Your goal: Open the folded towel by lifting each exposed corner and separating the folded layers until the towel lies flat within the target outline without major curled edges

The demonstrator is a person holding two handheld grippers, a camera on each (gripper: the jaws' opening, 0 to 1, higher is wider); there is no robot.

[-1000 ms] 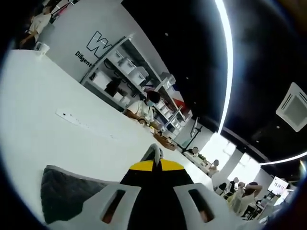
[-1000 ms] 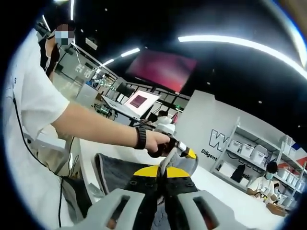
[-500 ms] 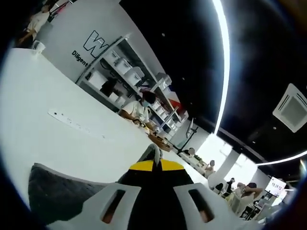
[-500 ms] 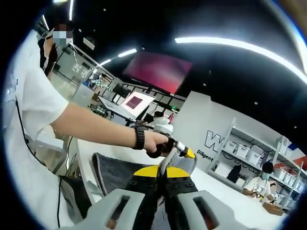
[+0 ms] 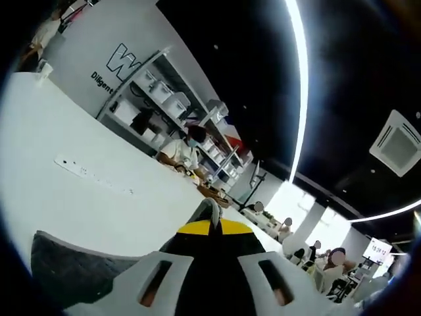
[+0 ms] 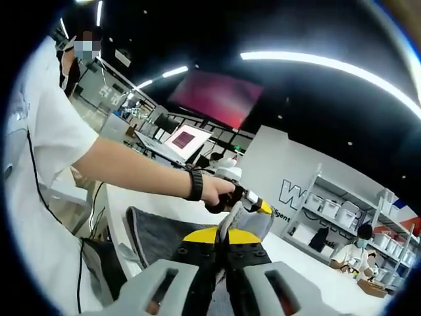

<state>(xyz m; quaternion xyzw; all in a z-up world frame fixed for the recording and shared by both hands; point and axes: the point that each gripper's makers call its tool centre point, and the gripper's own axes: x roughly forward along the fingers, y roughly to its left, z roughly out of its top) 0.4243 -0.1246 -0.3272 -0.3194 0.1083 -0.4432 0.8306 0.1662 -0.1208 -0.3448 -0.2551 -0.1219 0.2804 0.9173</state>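
**Towel lifted by two corners, not yet laid flat**

Both grippers hold the grey towel (image 6: pixel 164 237) up off the white counter (image 5: pixel 79 204), so the unfolding is under way but far from finished.

In the right gripper view, the right gripper (image 6: pixel 223 238) has its jaws closed together on a pinch of grey cloth, and the towel hangs away from it in a sagging sheet toward the person. Just beyond the towel's top edge, the left gripper (image 6: pixel 253 209), held in the person's hand (image 6: pixel 217 191), grips another part of the same edge; its jaws also look closed on the fabric.

In the left gripper view, the left gripper's (image 5: pixel 210 220) jaws are pressed tight with a sliver of cloth showing between the tips, and a dark fold of the towel lies low beside the jaws, over the counter.

Judging from this, a layer has been raised and the two grips are pulled somewhat apart. What remains: spreading the cloth fully, lowering it onto the counter and smoothing any curled edges. No target outline can be made out near the towel, so placement cannot be judged.
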